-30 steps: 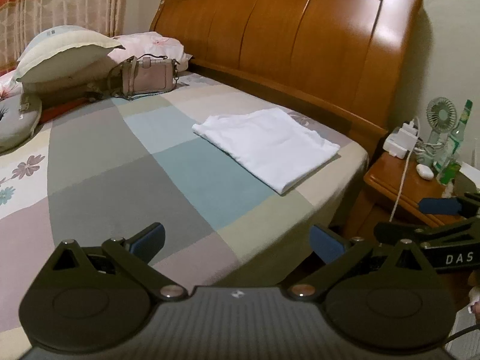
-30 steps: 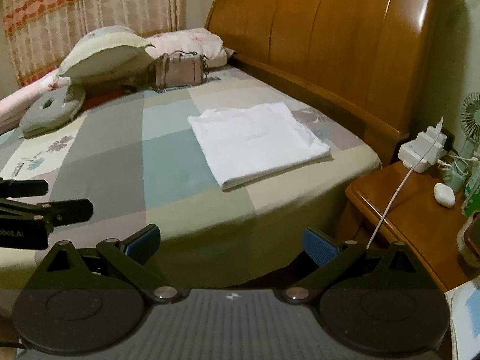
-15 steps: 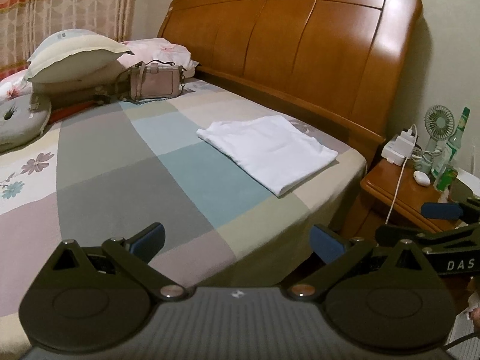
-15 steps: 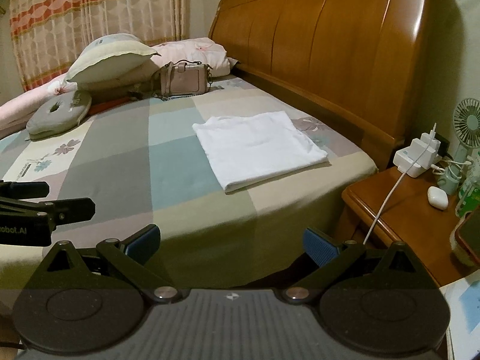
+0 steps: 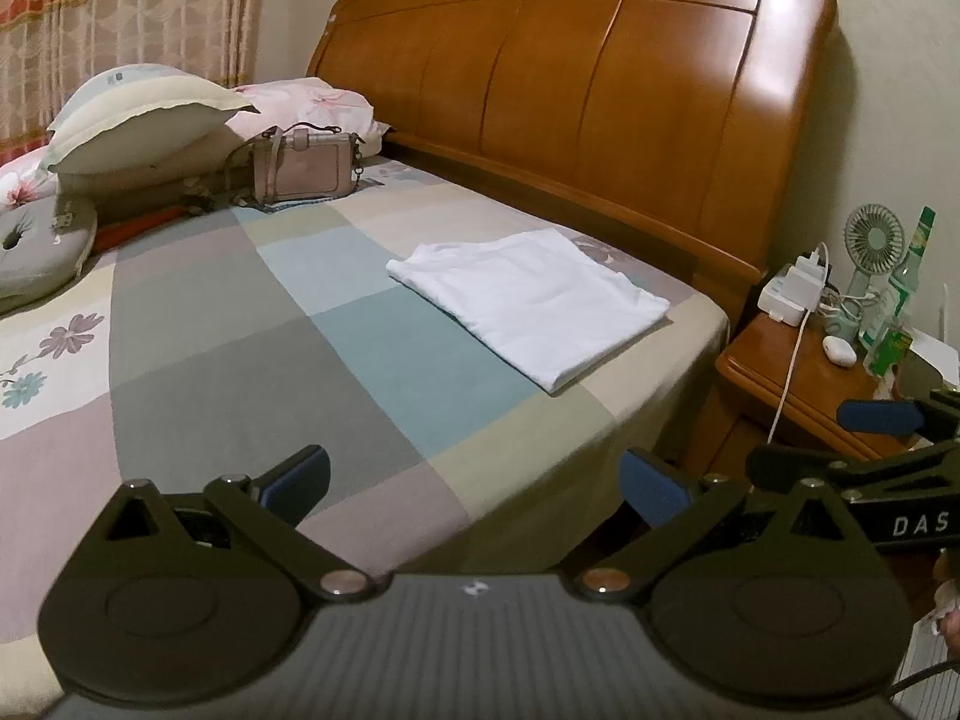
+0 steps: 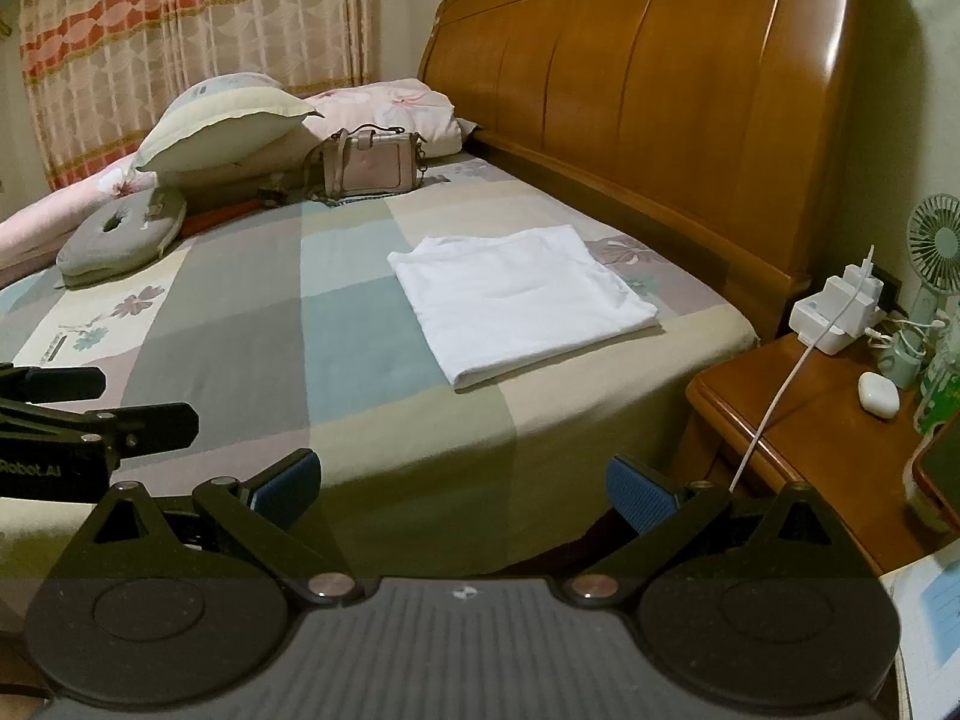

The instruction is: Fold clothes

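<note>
A white shirt lies folded flat on the bed, near the headboard and close to the bed's edge beside the nightstand. The left tongs and right tongs both stand apart, holding nothing, well short of the shirt. A pink handbag sits farther along the headboard, by the pillows.
</note>
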